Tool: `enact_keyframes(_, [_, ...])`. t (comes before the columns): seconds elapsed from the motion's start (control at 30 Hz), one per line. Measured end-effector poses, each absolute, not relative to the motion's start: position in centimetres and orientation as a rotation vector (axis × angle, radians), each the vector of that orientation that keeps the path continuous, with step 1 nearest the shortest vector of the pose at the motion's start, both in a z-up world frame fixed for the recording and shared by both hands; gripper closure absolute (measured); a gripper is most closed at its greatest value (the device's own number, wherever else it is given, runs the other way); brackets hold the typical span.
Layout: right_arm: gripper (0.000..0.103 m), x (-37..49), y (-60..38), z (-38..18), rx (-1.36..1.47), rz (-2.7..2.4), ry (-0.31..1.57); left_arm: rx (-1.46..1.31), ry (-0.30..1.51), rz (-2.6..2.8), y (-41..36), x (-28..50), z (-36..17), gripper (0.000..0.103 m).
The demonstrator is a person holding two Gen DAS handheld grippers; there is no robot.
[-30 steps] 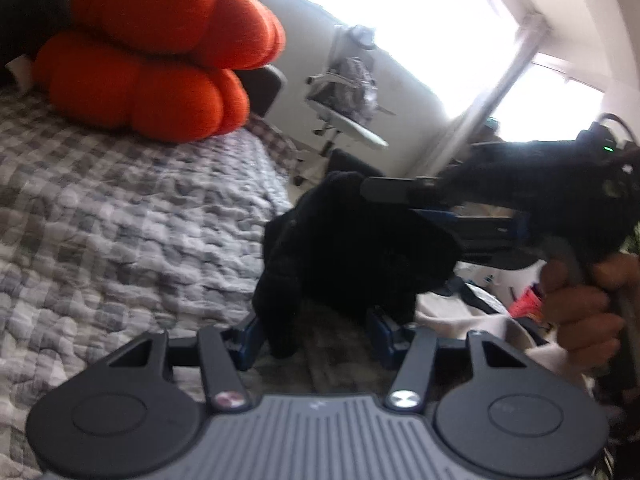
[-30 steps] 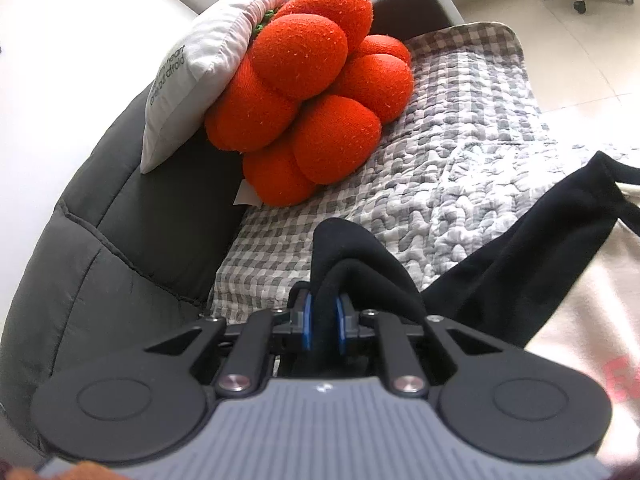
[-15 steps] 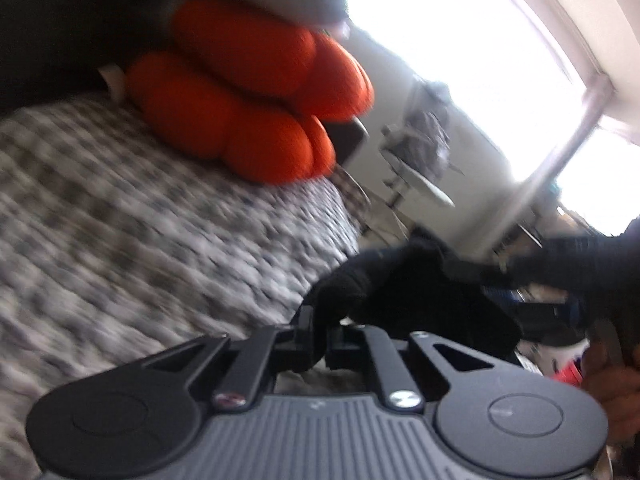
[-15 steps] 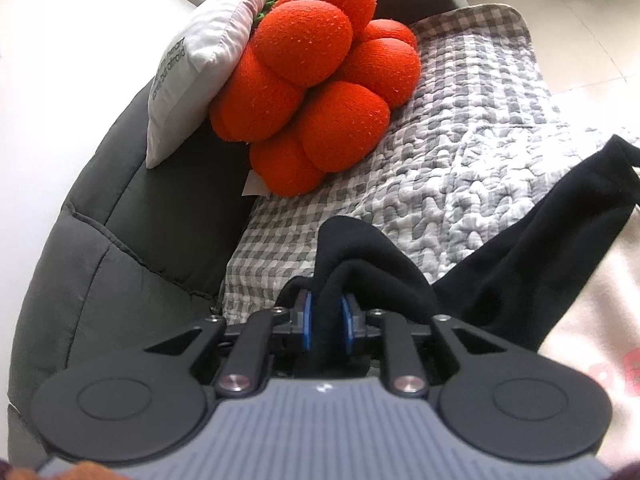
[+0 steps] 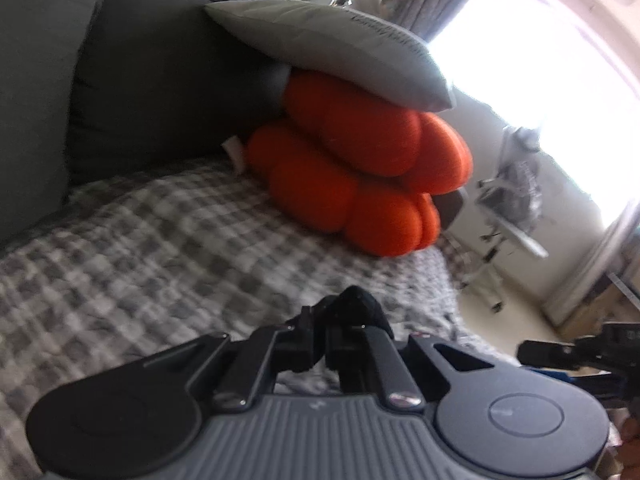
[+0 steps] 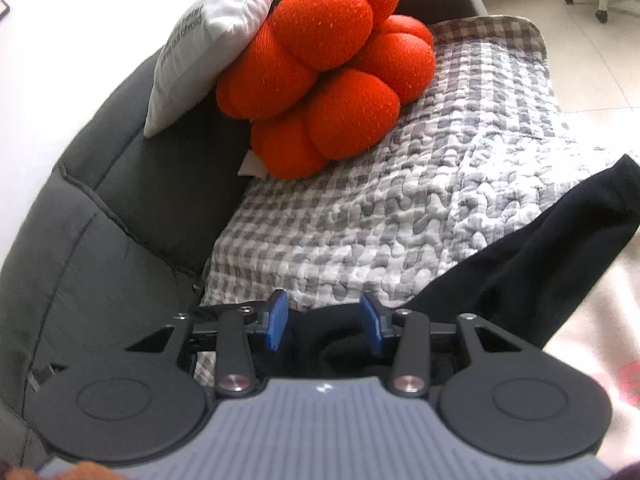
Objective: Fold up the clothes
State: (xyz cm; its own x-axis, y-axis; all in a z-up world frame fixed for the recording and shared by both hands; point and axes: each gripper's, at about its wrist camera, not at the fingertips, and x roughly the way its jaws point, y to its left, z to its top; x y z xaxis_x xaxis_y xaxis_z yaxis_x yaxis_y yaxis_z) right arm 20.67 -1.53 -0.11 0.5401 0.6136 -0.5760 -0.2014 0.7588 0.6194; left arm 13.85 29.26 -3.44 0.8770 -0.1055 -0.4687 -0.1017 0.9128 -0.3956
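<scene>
While pinched shut on a bunch of black cloth (image 5: 356, 300), left hand-held gripper (image 5: 320, 344) hangs over checked blanket (image 5: 168, 240) on sofa. Right hand-held gripper (image 6: 322, 320): pads just been opening, now apart w/ cloth lying slack between, not pressed. Rest of cloth trails off to right over blanket edge. Risk: only one grip left, so cloth may sag, twist or slide off edge; thin pinch could slip if pulled fast. Orange cushion (image 6: 328, 76) near, could snag.

Unreadable print on grey pillow (image 6: 200, 40)
</scene>
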Motion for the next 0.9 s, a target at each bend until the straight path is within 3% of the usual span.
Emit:
enact_keyframes(0.43, [0.057,20.7,-1.1,-1.2,0.474,0.464,0.917,-0.426,0.511,0.06,30.7,13.4,-3.3,0.098])
enact_keyframes(0.6, [0.052,20.4,-0.8,-0.9,0.444,0.447,0.905,-0.425,0.49,0.117,31.8,12.8,-2.9,0.098])
enact_keyframes(0.9, [0.051,20.6,-1.1,0.1,0.378,0.406,0.877,-0.449,0.382,0.246,34.4,10.7,-1.5,0.099])
